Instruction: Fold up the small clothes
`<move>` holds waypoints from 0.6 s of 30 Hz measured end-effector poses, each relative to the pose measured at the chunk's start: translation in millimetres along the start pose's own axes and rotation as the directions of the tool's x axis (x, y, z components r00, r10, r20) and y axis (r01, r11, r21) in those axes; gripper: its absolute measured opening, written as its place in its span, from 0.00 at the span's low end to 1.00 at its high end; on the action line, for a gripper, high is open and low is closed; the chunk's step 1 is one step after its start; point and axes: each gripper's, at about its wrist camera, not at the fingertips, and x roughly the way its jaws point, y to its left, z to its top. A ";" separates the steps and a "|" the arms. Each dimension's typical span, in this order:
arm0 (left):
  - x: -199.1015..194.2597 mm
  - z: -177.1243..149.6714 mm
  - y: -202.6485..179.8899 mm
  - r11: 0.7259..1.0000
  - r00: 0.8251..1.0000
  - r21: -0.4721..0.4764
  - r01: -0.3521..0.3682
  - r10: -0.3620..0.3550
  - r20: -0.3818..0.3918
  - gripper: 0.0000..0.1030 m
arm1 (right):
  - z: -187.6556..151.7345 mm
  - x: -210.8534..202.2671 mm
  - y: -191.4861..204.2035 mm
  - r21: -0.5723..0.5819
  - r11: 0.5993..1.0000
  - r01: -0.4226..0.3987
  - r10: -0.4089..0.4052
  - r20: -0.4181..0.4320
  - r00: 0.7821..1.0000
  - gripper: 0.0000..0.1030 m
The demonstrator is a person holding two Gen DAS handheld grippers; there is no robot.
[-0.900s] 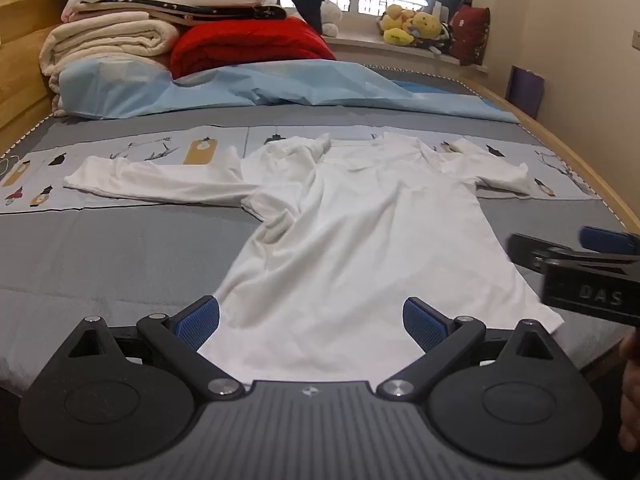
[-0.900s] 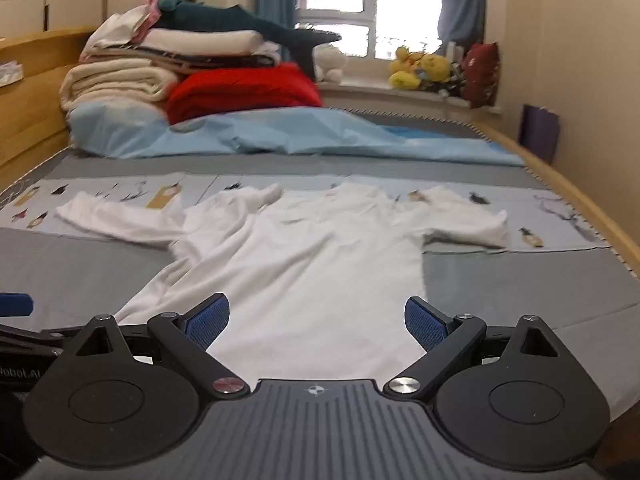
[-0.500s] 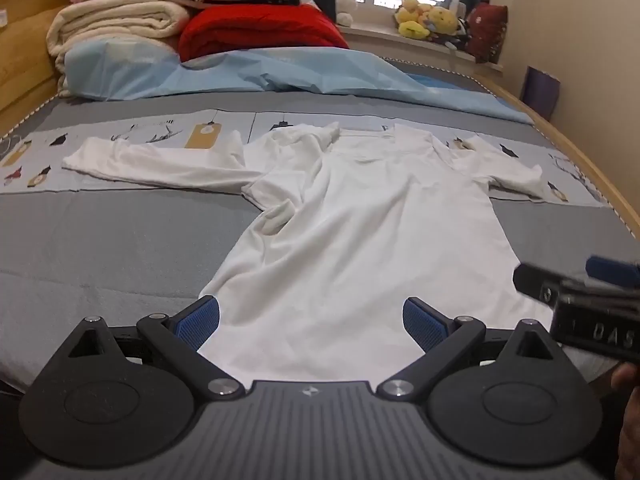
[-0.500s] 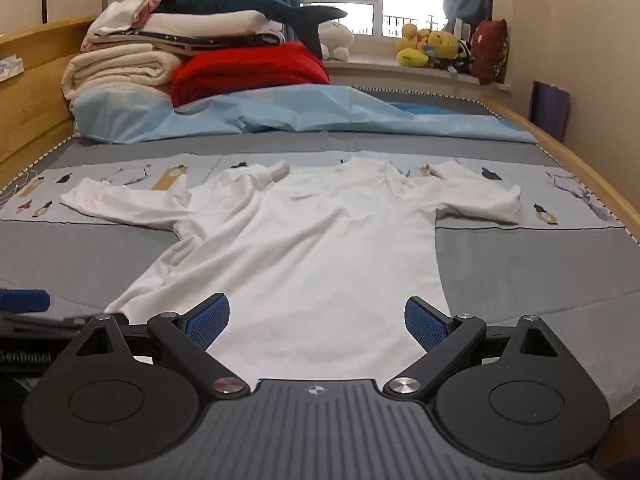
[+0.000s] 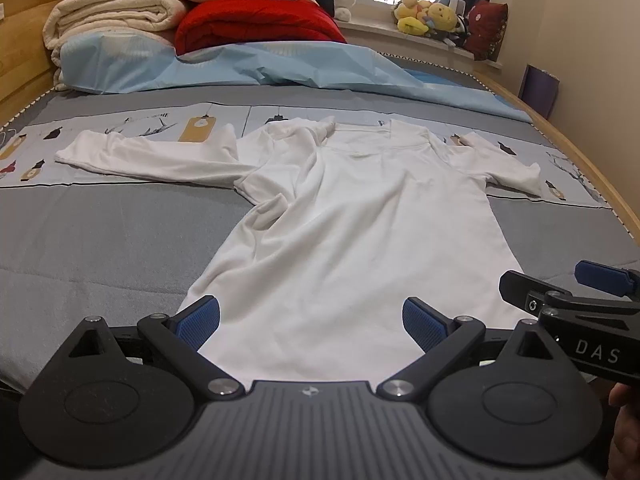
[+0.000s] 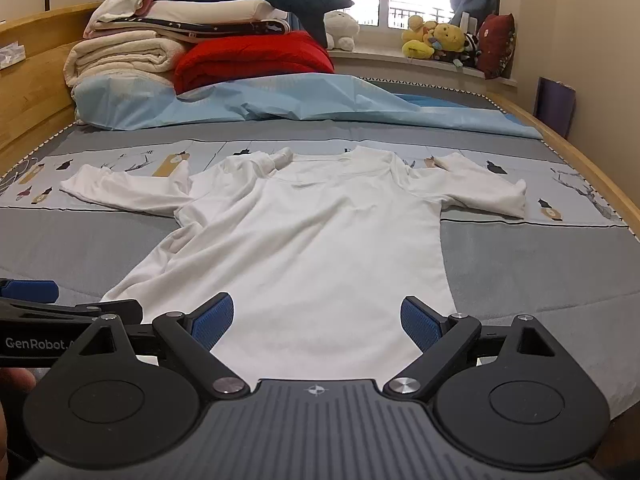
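Observation:
A white long-sleeved shirt (image 5: 352,232) lies spread on the grey bed, hem towards me, collar far. It also shows in the right wrist view (image 6: 312,248). Its left sleeve (image 5: 144,158) stretches out to the left; the right sleeve (image 5: 504,168) is bunched short. The left shoulder is wrinkled. My left gripper (image 5: 311,318) is open and empty, just above the hem's left half. My right gripper (image 6: 317,316) is open and empty over the hem's right half. Each gripper shows at the edge of the other's view.
The grey bed cover (image 5: 100,240) has a printed strip under the sleeves. A light blue sheet (image 5: 248,64), folded blankets (image 5: 116,12) and a red quilt (image 5: 256,24) lie at the far end. Wooden bed rails (image 5: 592,176) run along both sides. Plush toys (image 6: 440,40) sit on the windowsill.
Both grippers have risen and tipped downward a little while moving in towards the hem. The shirt has not moved. Both stay open.

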 end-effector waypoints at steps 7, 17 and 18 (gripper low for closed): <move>0.2 0.7 0.2 1.000 1.000 -0.001 0.001 -0.001 -0.002 0.96 | -1.3 0.9 -0.5 0.000 1.000 -0.001 0.001 0.001 1.000 0.89; 0.2 0.5 0.8 1.000 1.000 -0.005 -0.001 0.001 0.000 0.96 | -2.3 2.7 1.9 -0.007 1.000 0.000 0.000 0.001 1.000 0.89; 0.2 0.3 0.2 1.000 1.000 -0.005 -0.001 0.001 -0.001 0.96 | -2.3 2.8 2.1 -0.008 1.000 0.001 -0.001 0.003 1.000 0.89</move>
